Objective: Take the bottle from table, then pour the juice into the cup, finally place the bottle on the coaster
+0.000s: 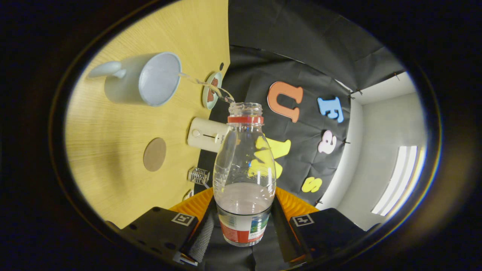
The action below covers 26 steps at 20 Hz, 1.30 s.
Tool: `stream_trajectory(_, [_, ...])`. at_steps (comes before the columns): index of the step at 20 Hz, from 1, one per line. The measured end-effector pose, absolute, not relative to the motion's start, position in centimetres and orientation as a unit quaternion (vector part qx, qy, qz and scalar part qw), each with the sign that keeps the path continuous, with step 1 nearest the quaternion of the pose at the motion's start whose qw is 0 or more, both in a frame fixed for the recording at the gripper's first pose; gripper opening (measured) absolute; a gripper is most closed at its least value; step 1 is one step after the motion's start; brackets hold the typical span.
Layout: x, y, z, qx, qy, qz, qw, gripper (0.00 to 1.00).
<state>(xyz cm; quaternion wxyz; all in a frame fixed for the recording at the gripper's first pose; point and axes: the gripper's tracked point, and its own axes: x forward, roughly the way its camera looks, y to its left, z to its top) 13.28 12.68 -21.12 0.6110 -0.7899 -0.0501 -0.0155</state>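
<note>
My gripper [244, 227] is shut on a clear plastic bottle [244, 165], both fingers pressing its labelled lower part. The bottle has a red neck ring, no cap, and pale liquid near its base. The whole view is rolled, so the bottle is tipped toward a pale blue-white mug [145, 78] with a handle on its far side. A thin stream of liquid [205, 86] runs from the bottle mouth into the mug's open rim. A round brown coaster [154, 154] lies flat on the wooden table [113, 150], beside the mug and apart from it.
A cream box-like device [205, 134] with a dial sits near the table's edge by the black cloth wall. A small patterned saucer [211, 90] lies behind the stream. A small clear ridged object [199, 175] rests near the fingers.
</note>
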Motion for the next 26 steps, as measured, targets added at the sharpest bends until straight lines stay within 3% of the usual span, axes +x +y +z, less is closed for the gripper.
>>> stream_trajectory(26, [13.1,13.0,-19.9,-0.818,-0.062,-0.032,0.571,0.79])
